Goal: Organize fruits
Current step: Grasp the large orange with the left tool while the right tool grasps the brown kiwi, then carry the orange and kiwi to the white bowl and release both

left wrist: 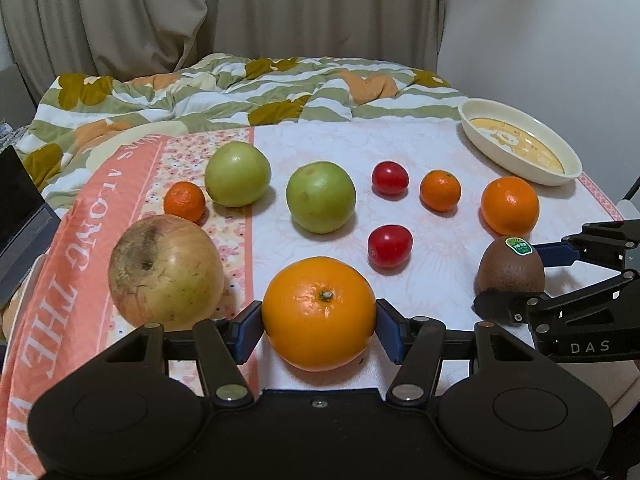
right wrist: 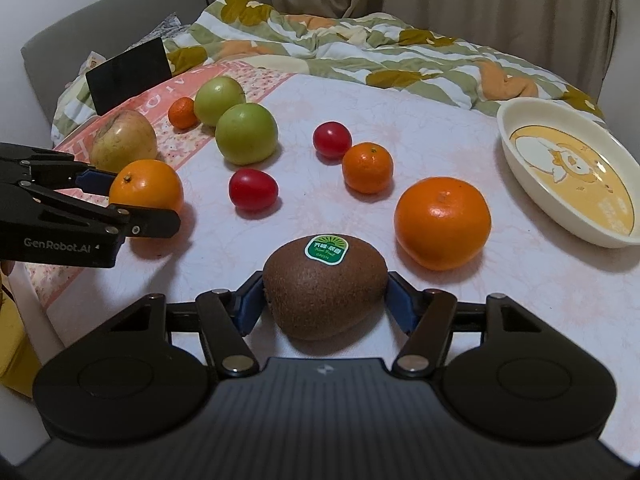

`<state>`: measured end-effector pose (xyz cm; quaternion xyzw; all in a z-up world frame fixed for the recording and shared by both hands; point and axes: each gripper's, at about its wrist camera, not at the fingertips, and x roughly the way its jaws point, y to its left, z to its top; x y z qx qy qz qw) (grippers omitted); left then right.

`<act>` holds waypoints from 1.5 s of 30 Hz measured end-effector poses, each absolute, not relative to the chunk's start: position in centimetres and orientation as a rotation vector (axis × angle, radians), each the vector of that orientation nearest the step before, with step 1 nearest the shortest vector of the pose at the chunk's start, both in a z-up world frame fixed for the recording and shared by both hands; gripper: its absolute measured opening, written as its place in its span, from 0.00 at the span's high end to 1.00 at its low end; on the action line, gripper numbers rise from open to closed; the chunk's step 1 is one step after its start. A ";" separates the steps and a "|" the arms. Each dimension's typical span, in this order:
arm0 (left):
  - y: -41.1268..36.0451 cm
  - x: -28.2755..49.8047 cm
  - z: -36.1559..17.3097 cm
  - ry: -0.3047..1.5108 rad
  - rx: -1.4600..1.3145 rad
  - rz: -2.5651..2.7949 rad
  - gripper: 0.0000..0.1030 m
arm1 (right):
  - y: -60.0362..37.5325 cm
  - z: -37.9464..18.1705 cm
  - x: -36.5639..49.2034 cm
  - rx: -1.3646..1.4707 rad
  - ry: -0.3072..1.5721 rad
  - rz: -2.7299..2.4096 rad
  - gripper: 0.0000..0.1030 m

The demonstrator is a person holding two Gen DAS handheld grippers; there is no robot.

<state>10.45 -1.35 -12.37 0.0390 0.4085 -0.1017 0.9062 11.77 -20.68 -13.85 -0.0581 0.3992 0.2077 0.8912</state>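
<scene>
Clamping a big orange, the left gripper has both blue pads tight vs the fruit's sides, fruit resting on the tablecloth. The right gripper sits w/ a kiwi between its blue pads; both pads meet the skin, so it's closed on the kiwi.

Left wrist view only: pink cloth border w/ white lettering runs down the left side, and the kiwi is seen side-on at the right, w/ the right gripper's black finger marked "DAS" across its base. Right wrist view only: a black upright card at the far left of the table, a grey headboard behind, plus the left gripper from the side, printed "GenRobot.AI", w/ one finger crossing the orange's front.

Both views share the rest: a yellowish blotchy apple just beside the big orange, two green apples mid-table, a small mandarin near the far green one, two red cherry tomatoes, another mandarin, a second large orange near the kiwi. A cream oval dish w/ a yellow cartoon print stands at the far right, nothing in it. Rumpled green-orange flowered quilt and beige curtains behind.

Looks: big orange is glossy, bright, green stem nub facing up. Kiwi is brown, fuzzy, w/ a green-white sticker on top reading "GREEN". Apple has a dark bruised patch round the stem dip.
</scene>
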 end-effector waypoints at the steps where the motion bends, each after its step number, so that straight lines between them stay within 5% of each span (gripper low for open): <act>1: -1.3 10.3 -12.1 0.840 0.078 -0.211 0.39 | -20.7 -13.6 11.7 -0.116 0.827 0.429 0.23; 28: -7.7 10.1 0.5 0.670 0.011 -0.209 0.39 | -31.1 0.1 9.4 -0.062 0.697 0.276 0.24; 45: -19.3 19.4 -0.7 0.682 -0.031 -0.201 0.39 | -42.6 -1.2 21.4 -0.108 0.711 0.294 0.24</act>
